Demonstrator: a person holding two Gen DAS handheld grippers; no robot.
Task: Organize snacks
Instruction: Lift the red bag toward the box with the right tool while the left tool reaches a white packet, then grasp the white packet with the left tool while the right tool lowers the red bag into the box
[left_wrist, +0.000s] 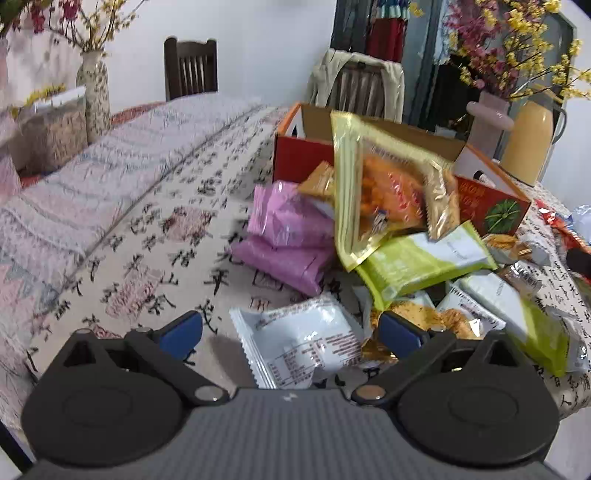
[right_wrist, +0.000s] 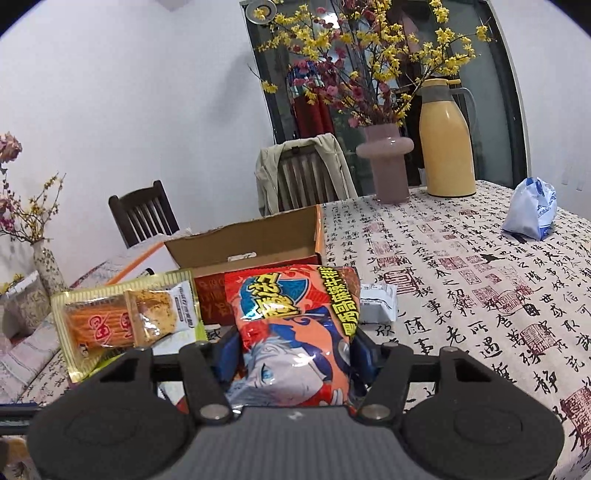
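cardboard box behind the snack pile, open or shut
Open. The cardboard box has its flaps up, showing the bare brown inside in the right wrist view. Its floor is hidden, so what it holds cannot be told.

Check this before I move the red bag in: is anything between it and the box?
Nothing visible. The right gripper holds the red bag in front of the open box; the yellow pack sits off to one side.

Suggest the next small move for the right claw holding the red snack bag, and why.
Probably carry it forward over the open cardboard box and let go there. The right claw is shut on the red snack bag, held upright, and the box sits just behind it, its inside hidden. The left claw hangs open over the snack pile, so it is not in the way.
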